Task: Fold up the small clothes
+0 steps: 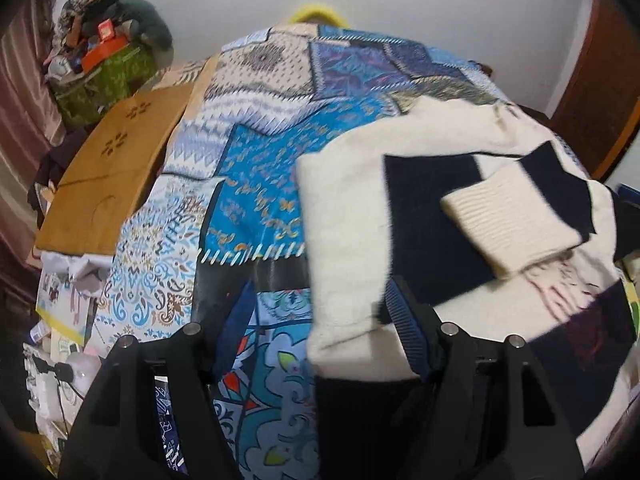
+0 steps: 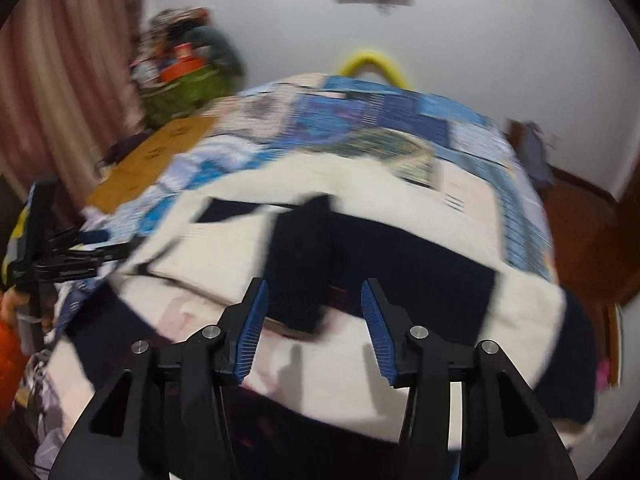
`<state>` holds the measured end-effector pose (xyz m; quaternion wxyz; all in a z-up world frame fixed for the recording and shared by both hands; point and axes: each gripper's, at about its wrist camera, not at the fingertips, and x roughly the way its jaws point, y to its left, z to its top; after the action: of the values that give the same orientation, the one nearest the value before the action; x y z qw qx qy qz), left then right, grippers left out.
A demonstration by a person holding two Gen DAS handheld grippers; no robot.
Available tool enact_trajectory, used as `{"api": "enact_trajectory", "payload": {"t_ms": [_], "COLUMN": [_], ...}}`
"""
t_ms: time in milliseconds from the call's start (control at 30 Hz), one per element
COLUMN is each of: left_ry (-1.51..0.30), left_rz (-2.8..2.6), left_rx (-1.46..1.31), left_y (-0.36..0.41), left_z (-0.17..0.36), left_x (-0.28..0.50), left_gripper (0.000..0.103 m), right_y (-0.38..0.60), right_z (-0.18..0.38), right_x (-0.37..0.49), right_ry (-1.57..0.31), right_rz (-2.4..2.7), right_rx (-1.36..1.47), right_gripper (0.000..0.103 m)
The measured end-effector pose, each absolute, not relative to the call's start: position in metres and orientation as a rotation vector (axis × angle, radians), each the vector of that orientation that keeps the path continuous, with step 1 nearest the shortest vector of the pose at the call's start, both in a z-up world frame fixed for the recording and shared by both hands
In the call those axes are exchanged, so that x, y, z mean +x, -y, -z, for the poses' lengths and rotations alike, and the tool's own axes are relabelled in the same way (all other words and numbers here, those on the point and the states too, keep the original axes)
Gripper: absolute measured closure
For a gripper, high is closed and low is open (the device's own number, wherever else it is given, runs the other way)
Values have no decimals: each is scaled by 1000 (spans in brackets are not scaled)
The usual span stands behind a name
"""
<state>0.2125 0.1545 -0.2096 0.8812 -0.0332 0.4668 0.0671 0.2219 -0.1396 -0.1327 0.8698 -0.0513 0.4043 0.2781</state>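
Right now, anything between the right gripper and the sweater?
Nothing visible. The right gripper is open just above the sweater, with a dark sleeve piece of the same garment between its fingers. The left gripper is off at the sweater's far left edge, clear of that path.

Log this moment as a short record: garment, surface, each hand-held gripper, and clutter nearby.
garment: cream and navy sweater, lying partly folded, one ribbed cuff laid across its front
surface: bed with a blue patchwork quilt
left hand-held gripper: open, at the sweater's near left edge, holding nothing
right hand-held gripper: open, above the sweater, a navy sleeve between its fingers but not pinched
nearby: wooden board at the bed's left, green bag piled with items
image quality: right wrist view is motion-blurred
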Motion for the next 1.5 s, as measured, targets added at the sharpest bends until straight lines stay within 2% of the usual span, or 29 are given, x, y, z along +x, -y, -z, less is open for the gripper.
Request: {"api": "enact_trajectory", "payload": {"t_ms": [100, 467, 500, 533, 600, 667, 1100, 1267, 1367, 1500], "left_ry": [-967, -986, -987, -986, -980, -976, -1021, -1066, -1075, -1087], "left_rz": [-121, -107, -106, -107, -110, -108, -80, -140, -168, -211], "left_rx": [-61, -112, -116, -116, -103, -90, -105, -83, -128, -157], "left_y": [-148, -158, -158, -158, -155, -152, -134, -140, -152, -163], "left_z": [206, 209, 209, 209, 208, 207, 224, 244, 252, 259], "left_x": [209, 187, 187, 187, 189, 193, 240, 250, 251, 250], "left_gripper": [36, 36, 36, 36, 36, 36, 36, 35, 28, 26], "right_y": [101, 4, 3, 5, 10, 16, 149, 210, 236, 261], "right_z": [135, 191, 193, 192, 188, 182, 125, 130, 140, 159], "right_x": [224, 223, 224, 225, 228, 230, 239, 239, 241, 243], "right_ry": [-847, -939, -935, -924, -921, -910, -743, -748, -774, -818], "right_rz": [-677, -790, -780, -771, -782, -756, -485, -354, -295, -232], "right_rx": [-150, -381, -389, -389, -350, -326, -18, 62, 100, 129], "right_gripper": [48, 50, 63, 68, 89, 95, 96, 96, 96, 96]}}
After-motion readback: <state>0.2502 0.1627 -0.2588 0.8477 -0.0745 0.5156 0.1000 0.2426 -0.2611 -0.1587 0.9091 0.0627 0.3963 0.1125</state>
